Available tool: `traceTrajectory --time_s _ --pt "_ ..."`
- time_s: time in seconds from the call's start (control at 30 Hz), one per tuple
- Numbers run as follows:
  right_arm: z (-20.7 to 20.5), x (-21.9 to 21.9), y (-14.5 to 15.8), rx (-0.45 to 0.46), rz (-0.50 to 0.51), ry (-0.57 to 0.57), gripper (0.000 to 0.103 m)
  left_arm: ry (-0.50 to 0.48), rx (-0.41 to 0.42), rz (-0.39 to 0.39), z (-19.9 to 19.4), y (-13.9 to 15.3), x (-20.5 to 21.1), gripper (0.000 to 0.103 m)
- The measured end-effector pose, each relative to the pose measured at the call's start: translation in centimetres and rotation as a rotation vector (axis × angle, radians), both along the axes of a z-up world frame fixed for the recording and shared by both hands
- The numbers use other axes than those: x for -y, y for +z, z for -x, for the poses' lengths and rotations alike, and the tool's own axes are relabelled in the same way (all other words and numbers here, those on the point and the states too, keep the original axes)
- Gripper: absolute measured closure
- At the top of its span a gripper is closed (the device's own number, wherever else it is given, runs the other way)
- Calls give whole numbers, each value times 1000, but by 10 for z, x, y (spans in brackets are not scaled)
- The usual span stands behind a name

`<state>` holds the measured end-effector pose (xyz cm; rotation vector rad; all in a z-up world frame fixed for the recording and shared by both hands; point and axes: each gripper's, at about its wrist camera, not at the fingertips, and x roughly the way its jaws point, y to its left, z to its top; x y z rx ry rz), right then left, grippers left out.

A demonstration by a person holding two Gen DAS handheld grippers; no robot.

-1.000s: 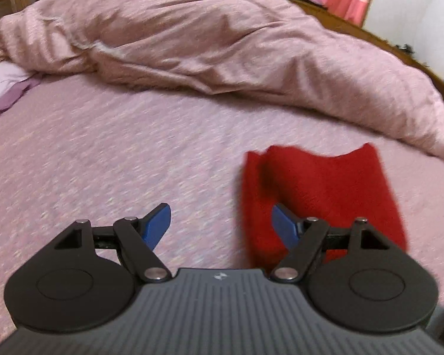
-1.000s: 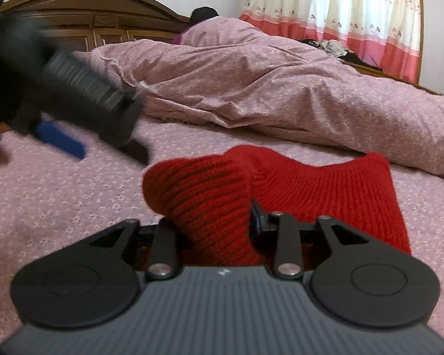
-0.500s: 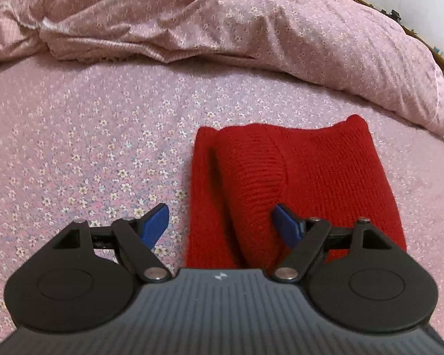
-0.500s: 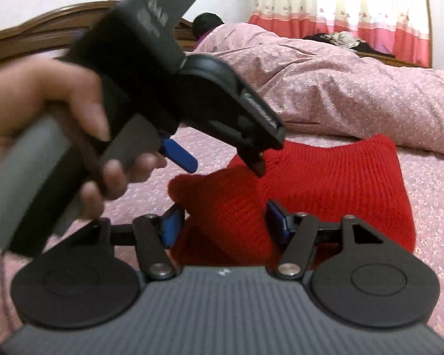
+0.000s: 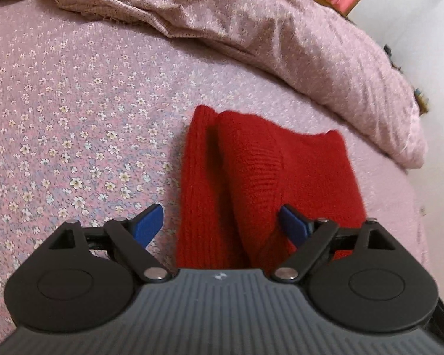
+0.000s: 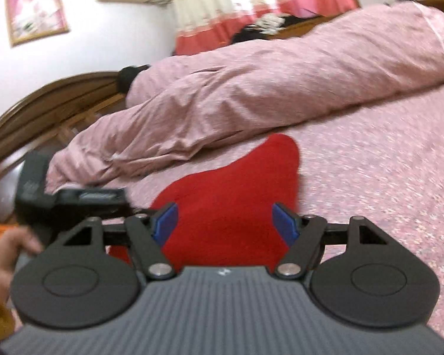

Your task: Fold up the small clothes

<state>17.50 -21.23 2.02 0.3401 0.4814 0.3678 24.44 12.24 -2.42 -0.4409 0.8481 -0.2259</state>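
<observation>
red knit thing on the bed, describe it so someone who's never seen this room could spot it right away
Start at the bed, covered by a pink sheet with small flowers, with a rumpled pink duvet heaped along its far side. On the flat sheet just in front of that duvet lies the red knit, partly folded over itself. It is the only solid bright red, ribbed piece among pale pink bedding.

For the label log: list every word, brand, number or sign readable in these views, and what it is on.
No readable text.
Left gripper body: small pale emblem, not legible.
Right gripper body: same emblem, blurred.
Left gripper housing, right wrist view: pale marking, too blurred.
Framed picture: no legible words.
</observation>
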Motion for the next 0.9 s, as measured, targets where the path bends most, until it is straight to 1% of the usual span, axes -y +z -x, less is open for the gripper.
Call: traceTrajectory --time_s 0.07,0.13,0.23,0.27,0.33,0.37,0.4,0.47,0.5,0.57,0.6,0.63,0.67,0.7,0.73,0.8,0.9 --pt "-7 9 -6 -22 -30 -26 31 -9 30 4 5 7 1 14" --pt "-18 11 -12 -52 -43 -56 31 -29 53 -18 9 15 6 14" --pt "-29 10 -24 -107 -21 -111 31 -41 63 -53 12 21 13 14" --pt "-33 7 -27 -117 -22 -113 29 -46 66 -59 13 21 15 14" --pt "-34 3 -31 -122 -44 -98 29 -59 72 -73 14 21 20 14" --pt "-35 -1 -32 -128 -46 -81 29 -65 70 -99 14 19 23 14" --pt "-36 -7 -33 -138 -39 -58 29 -71 57 -157 13 15 28 14" --pt "-38 -21 -34 -126 34 -60 28 -78 42 -268 11 5 37 14" --pt "-37 -29 -34 -111 79 -55 28 -81 45 -305 11 0 40 13" --pt "-35 -38 -36 -102 121 -45 27 -72 60 -332 11 -11 41 6" --pt "-35 -43 -38 -99 143 -43 24 -68 70 -337 11 -16 40 4" --pt "-35 -47 -40 -97 171 -37 24 -69 78 -335 10 -20 39 3" --pt "-36 -49 -41 -93 192 -35 22 -68 78 -322 10 -22 37 3" --pt "-37 -49 -42 -92 197 -34 21 -65 72 -297 10 -23 33 3" --pt "-38 -47 -42 -98 182 -32 20 -62 65 -274 9 -23 31 3" --pt "-40 -36 -40 -112 118 -30 19 -63 50 -224 8 -24 24 3" --pt "-44 -16 -38 -143 -33 -38 19 -69 21 -168 5 -24 19 3"
